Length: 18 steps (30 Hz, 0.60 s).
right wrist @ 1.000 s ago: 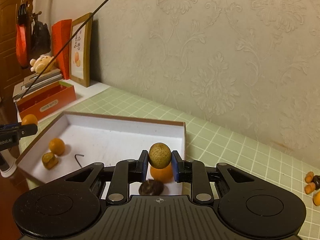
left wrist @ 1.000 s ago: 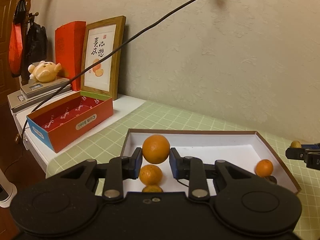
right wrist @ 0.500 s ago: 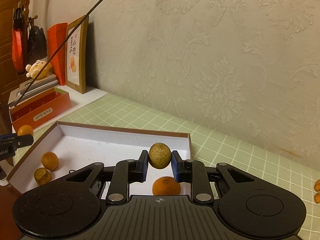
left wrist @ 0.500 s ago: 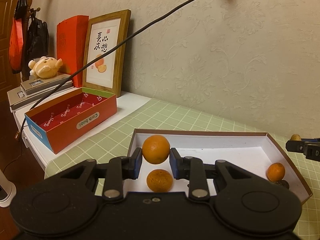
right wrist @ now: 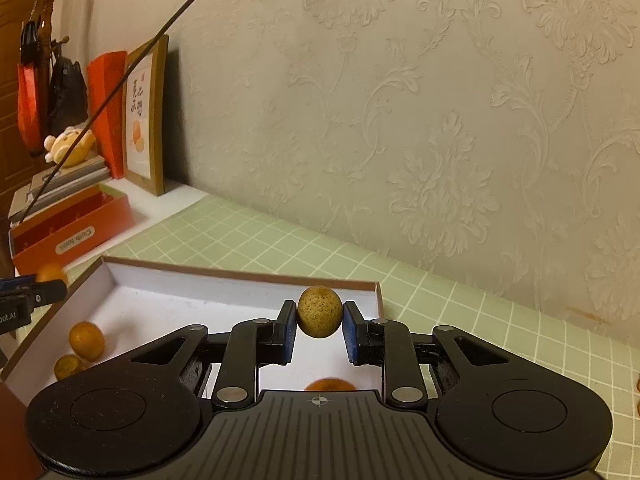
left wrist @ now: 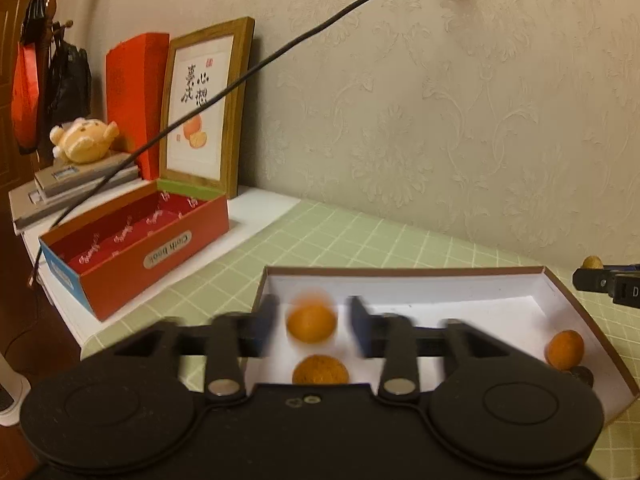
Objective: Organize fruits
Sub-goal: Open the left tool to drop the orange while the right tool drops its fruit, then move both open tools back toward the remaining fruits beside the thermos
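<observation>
The left claw [left wrist: 314, 316] stands released, its blurred jaws spread with a gap on each side of a blurred orange [left wrist: 312, 322] that shows between them, over the white box [left wrist: 400, 273]. Whether that orange rests on the box floor cannot be told. Just nearer the camera in the same box lies a second orange [left wrist: 320, 370], and near the box's right end sits a smaller orange [left wrist: 565, 350] beside a dark round thing [left wrist: 585, 376].

The right claw [right wrist: 319, 326] is clenched on a speckled yellow-green fruit [right wrist: 319, 317], held above the right end of the white box.

The box sits on a table [left wrist: 360, 240] under a green checked cloth. To the left are a red open box [left wrist: 132, 248], a framed picture [left wrist: 204, 104] leaning on the wall, and a plush toy [left wrist: 82, 140] on a stack of books.
</observation>
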Available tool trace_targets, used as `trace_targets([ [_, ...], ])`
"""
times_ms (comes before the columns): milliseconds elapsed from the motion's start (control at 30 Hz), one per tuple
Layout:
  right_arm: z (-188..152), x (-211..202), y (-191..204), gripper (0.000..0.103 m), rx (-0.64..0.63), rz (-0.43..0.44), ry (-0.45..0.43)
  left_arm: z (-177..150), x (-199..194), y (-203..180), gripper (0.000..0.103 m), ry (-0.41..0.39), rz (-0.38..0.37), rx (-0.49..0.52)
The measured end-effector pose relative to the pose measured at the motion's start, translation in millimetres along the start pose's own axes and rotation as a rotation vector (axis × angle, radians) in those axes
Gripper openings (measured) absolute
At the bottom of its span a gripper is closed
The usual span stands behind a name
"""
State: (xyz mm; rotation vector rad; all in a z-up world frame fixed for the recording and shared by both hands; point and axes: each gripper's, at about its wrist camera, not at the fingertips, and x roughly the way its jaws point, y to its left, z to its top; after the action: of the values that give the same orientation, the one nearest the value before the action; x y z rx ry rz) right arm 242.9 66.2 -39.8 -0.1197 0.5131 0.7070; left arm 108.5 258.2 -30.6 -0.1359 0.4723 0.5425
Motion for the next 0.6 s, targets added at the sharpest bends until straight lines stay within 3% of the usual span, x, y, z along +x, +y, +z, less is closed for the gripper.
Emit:
trace_targets([
  [33, 0, 2, 0, 0.033, -0.009, -0.02, -0.008, 0, -1, -1, 0.098, -0.022, 0.011, -0.002],
  [67, 0, 5, 0, 0.079, -0.015, -0.053, -0.01, 0, -4, -2, 0.095, -0.051, 0.027, 0.001],
  [100, -2, 4, -2, 0.103, -0.004, -0.075, -0.038, 1, -5, -3, 0.096, -0.05, 0.03, 0.008],
  [133, -5, 2, -4, 0.103, 0.007, -0.091, -0.086, 2, -6, -3, 0.097, -0.053, 0.023, 0.007],
  [600, -3, 11, -1, 0.103, 0.007, -0.056, -0.053, 2, -4, -1, 0.097, -0.025, 0.018, 0.003],
])
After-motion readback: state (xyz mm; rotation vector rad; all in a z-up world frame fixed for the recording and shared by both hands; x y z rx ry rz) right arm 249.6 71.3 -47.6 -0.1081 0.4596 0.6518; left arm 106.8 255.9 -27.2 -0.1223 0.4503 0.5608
